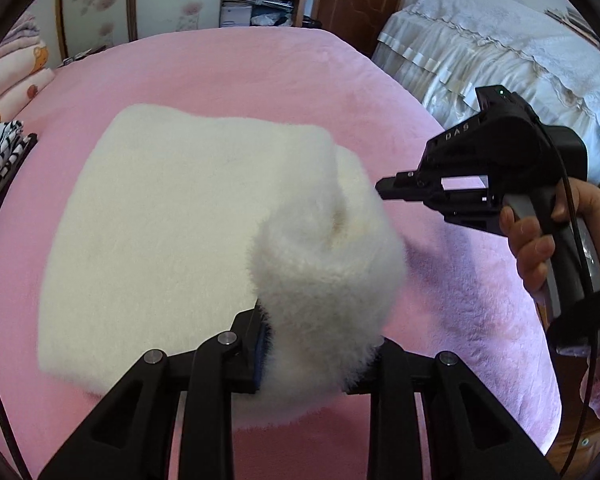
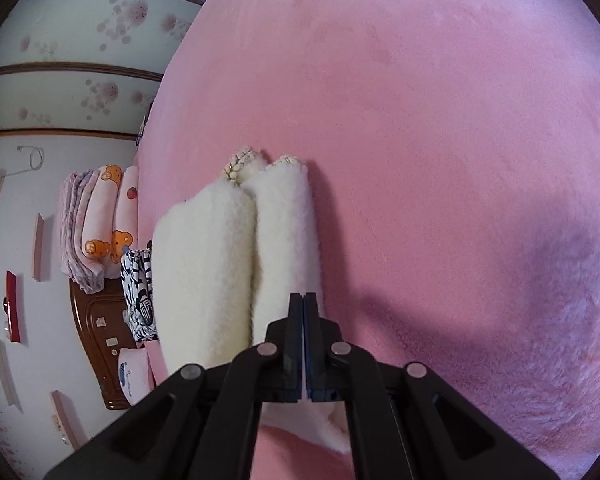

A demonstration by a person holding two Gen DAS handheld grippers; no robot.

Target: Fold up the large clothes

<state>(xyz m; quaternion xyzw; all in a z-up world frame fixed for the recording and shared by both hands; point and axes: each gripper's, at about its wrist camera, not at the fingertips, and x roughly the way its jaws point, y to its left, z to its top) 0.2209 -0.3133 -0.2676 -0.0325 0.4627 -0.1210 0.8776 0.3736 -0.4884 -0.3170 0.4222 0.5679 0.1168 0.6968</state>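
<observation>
A white fluffy garment point(image 1: 160, 220) lies folded on the pink bedspread point(image 1: 240, 72). One thick end of it is bunched up and lifted off the flat part. My left gripper point(image 1: 320, 332) is shut on that raised bunch, with fleece filling the gap between the fingers. A hand point(image 1: 540, 248) holds my right gripper point(image 1: 384, 190) just right of the raised fold; its jaws are shut and hold nothing. In the right wrist view the right gripper point(image 2: 303, 300) hovers over the edge of the garment point(image 2: 208, 260), which shows as two rolled layers on the bedspread point(image 2: 420, 120).
Folded blankets point(image 1: 16, 76) and a black-and-white patterned cloth point(image 1: 0, 148) sit at the bed's left edge. They also show in the right wrist view as blankets point(image 2: 100, 220) and cloth point(image 2: 140, 292) above a wooden headboard point(image 2: 96, 340). A second bed with a white cover point(image 1: 500, 48) stands at the right.
</observation>
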